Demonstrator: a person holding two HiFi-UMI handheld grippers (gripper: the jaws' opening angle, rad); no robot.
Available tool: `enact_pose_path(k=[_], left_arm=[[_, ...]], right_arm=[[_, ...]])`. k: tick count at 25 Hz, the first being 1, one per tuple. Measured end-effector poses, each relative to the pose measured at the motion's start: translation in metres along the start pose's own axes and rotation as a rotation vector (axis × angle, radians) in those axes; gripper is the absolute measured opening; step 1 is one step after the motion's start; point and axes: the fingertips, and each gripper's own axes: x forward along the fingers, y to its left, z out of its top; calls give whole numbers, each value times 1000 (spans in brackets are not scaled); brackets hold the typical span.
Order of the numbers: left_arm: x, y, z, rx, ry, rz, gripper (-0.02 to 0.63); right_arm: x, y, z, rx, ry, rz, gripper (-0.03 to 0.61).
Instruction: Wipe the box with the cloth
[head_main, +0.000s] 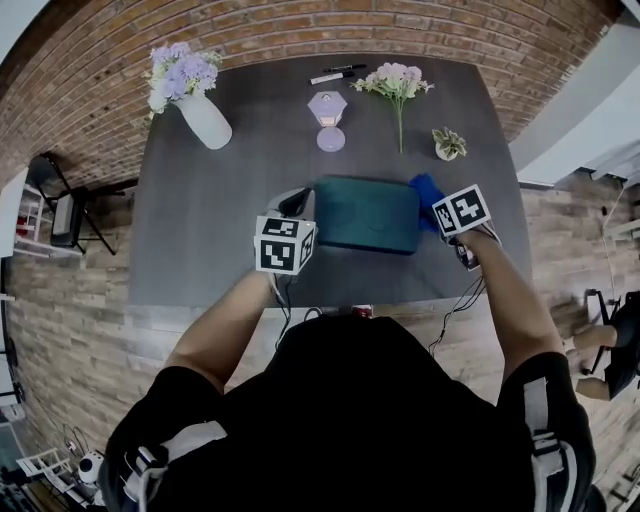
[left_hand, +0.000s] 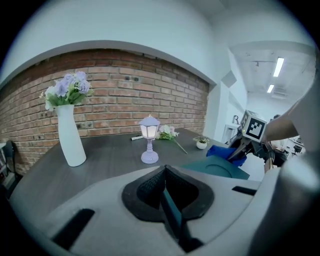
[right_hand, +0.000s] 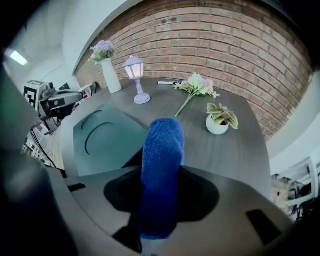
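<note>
Teal rectangular box (head_main: 367, 215) lying flat mid-way on dark grey table (head_main: 200, 200). Left gripper (left_hand: 167, 197) closed tight on its thin teal left edge. Right gripper (right_hand: 162, 192) clamped around folded blue fuzzy cloth (right_hand: 161, 165), at box's right end.

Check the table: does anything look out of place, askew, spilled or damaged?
Only the bunch of flowers: it lies flat on the table, while the other flowers stand in the white vase. The lamp and potted plant stand upright; nothing looks spilled or damaged.
</note>
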Motion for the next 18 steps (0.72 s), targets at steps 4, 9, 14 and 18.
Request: enact_pose_path(k=[4, 9, 14, 18], left_arm=[[-13, 8, -8, 9, 1, -36, 9], [-25, 22, -15, 12, -9, -71, 9], [-35, 20, -20, 18, -24, -137, 9], [-42, 25, -28, -5, -16, -176, 9]], right_arm=[[-15, 21, -35, 124, -15, 31, 157], [-29, 58, -71, 249, -14, 55, 158], [-43, 85, -96, 380, -35, 35, 160], [-59, 90, -98, 434, -66, 5, 160]])
